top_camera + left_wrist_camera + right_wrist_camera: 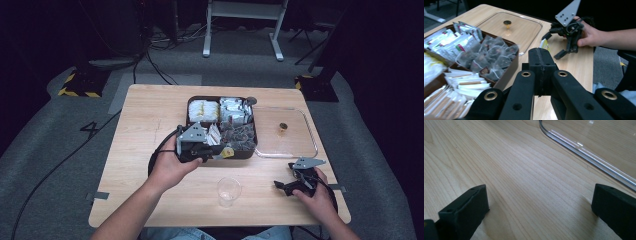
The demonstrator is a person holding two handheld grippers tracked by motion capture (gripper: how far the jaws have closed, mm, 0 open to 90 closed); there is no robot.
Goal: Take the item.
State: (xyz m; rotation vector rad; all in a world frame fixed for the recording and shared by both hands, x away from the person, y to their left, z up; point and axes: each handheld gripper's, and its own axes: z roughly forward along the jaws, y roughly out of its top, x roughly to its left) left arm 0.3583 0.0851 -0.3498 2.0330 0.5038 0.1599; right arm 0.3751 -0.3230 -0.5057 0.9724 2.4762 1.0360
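Held the left gripper (pixel 541 54) shut by the tea box (pixel 242 156), yellow sachet (pixel 544 44) at its tip; rested the right gripper (pixel 286 176) agape on the table (pixel 145 115).

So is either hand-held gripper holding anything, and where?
The left hand-held gripper seems to pinch a small yellow packet by one end, the rest poking past its shut jaws. The right hand-held gripper is open and empty.

A box (pixel 250 150) of packets sits at the table's (pixel 145 115) centre in the high view, a lid (pixel 300 145) just right of it. A cup (pixel 228 191) stands below it, between the left gripper (pixel 222 154) at the box's lower edge and the right gripper (pixel 282 186) at lower right.
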